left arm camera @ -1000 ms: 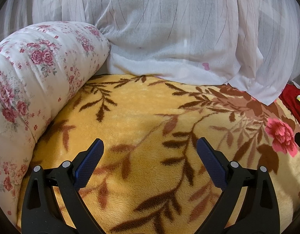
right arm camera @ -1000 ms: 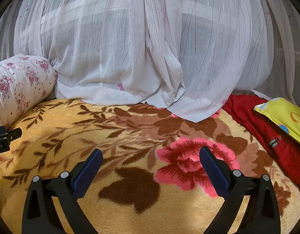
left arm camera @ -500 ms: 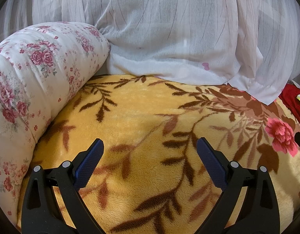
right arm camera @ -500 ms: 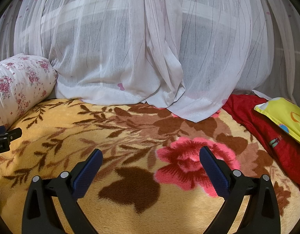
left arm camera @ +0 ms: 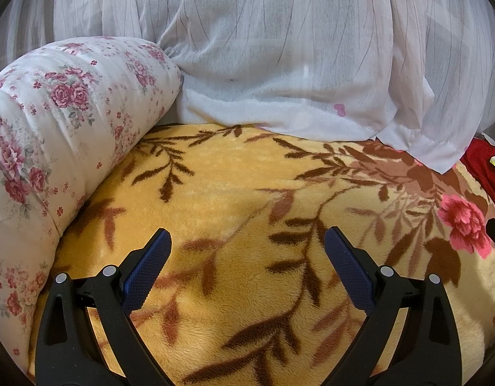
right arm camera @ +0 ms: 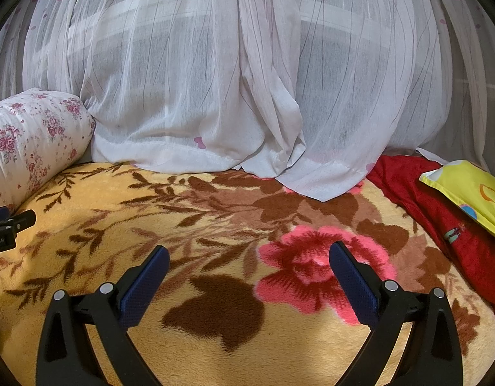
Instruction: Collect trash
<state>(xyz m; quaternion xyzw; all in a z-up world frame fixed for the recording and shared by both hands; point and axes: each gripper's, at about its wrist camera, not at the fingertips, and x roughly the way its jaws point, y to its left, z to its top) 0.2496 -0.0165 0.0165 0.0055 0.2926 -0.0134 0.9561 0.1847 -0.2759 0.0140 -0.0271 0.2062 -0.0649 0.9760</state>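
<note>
The left hand-held gripper [left arm camera: 247, 241] hangs over a yellow plush blanket [left arm camera: 234, 189] with its two blue-padded fingers [left arm camera: 149, 267] spread wide apart; nothing sits between them and they grip nothing. Whether the tips brush the pile of the blanket cannot be told. The right hand-held gripper [right arm camera: 249, 257] is likewise spread wide and empty, its fingers [right arm camera: 353, 281] framing a large pink flower [right arm camera: 312, 273] woven into the same blanket [right arm camera: 151, 225], with a dark brown leaf shape just to the flower's left.

In the right wrist view, part of the left hand-held gripper [right arm camera: 9, 225] shows at the left edge, low over the blanket and well apart from the right one.

Counted: two grippers, one blanket, one long white bolster [left arm camera: 54, 135] printed with small pink roses lying along the blanket's left side, one red cloth [right arm camera: 440, 222] at the right edge, and one yellow cushion [right arm camera: 469, 193] resting on that red cloth. A sheer white curtain [right arm camera: 231, 80] with small pink marks falls in folds across the back, its hem resting on the far edge of the blanket and touching the end of the bolster [right arm camera: 32, 141].

No piece of trash can be made out in either view, so its place cannot be told.
</note>
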